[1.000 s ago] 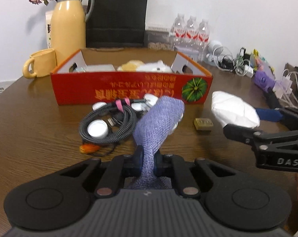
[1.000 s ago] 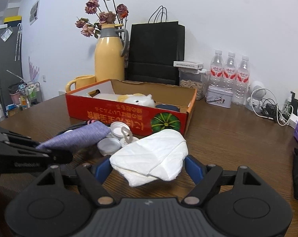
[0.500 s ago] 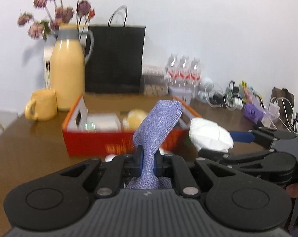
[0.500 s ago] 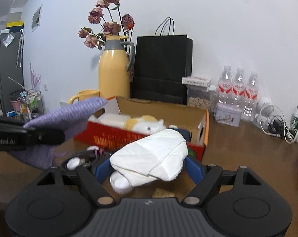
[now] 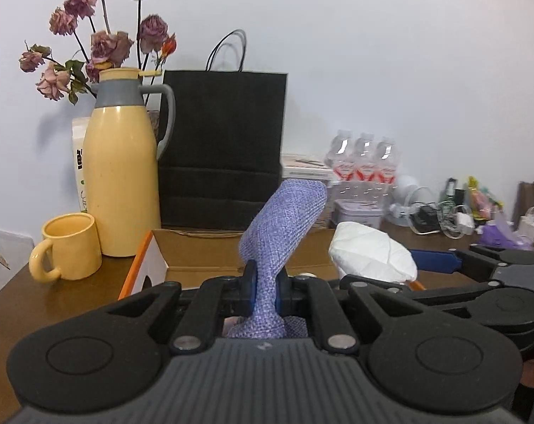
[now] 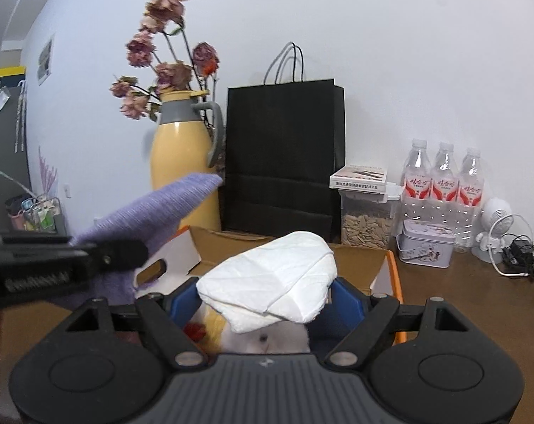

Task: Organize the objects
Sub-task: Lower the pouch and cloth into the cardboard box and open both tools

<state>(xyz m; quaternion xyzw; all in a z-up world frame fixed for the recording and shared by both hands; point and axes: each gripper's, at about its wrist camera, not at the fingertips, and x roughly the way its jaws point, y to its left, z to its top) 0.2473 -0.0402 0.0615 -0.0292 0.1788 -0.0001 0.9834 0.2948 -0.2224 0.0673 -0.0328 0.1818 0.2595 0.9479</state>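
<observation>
My left gripper (image 5: 265, 288) is shut on a purple woven pouch (image 5: 284, 226), which sticks up and forward from the jaws. My right gripper (image 6: 267, 300) grips a folded white tissue pack (image 6: 270, 279) between its blue pads. Both are held above the open orange cardboard box (image 5: 203, 251), whose inside wall (image 6: 231, 247) shows past the tissue pack. A white and yellow plush toy (image 6: 281, 339) lies in the box under the right gripper. In the right wrist view the purple pouch (image 6: 154, 212) and the left gripper (image 6: 118, 251) are at the left. In the left wrist view the tissue pack (image 5: 369, 256) is at the right.
Behind the box stand a yellow flask (image 5: 120, 183) with dried roses, a yellow mug (image 5: 69, 247), a black paper bag (image 6: 284, 155), three water bottles (image 6: 443, 183), a seed container (image 6: 367, 226) and a small tin (image 6: 426, 247). Cables and chargers (image 5: 440, 215) clutter the right side.
Both grippers rose from the table and moved forward over the box, carrying the purple pouch and the tissue pack. The cable coil and small items on the table dropped out of view.
</observation>
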